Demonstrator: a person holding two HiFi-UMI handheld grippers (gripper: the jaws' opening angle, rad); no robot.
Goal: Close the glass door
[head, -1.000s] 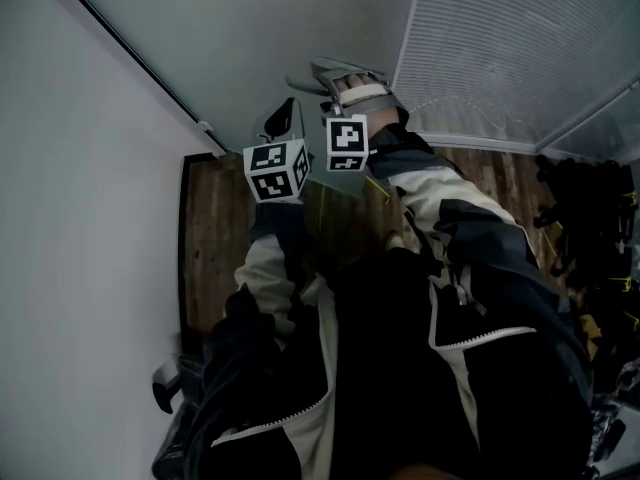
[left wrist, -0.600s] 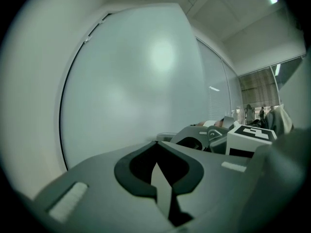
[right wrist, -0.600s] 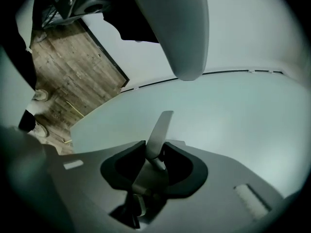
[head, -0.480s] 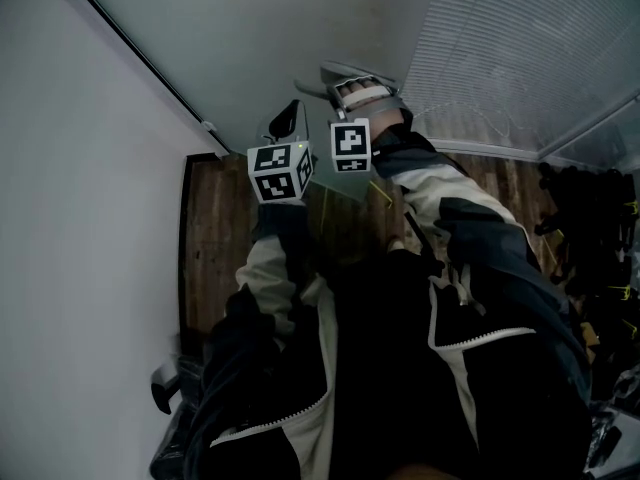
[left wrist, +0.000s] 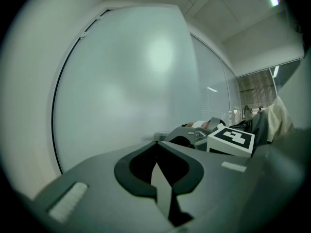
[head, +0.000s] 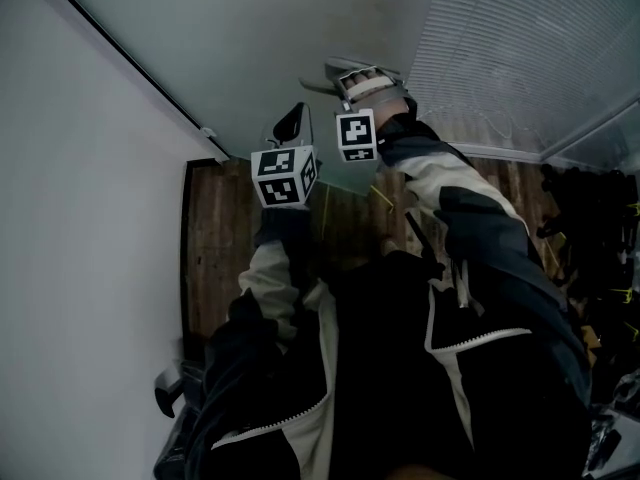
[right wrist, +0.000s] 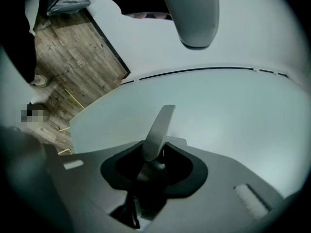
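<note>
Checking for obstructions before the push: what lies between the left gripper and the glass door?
Nothing. In the left gripper view, the stretch from the left gripper to the glass door is bare. The right gripper sits off to the side.

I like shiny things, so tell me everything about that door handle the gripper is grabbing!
The door handle is a slim, flat lever of smooth grey metal with a rounded tip. It stands in front of the pale frosted glass door, and in the right gripper view its tip leans to the right. Its lower end sits between the jaws of the right gripper, which are closed on it. Where it joins the door is hidden. Nothing else touches it.
</note>
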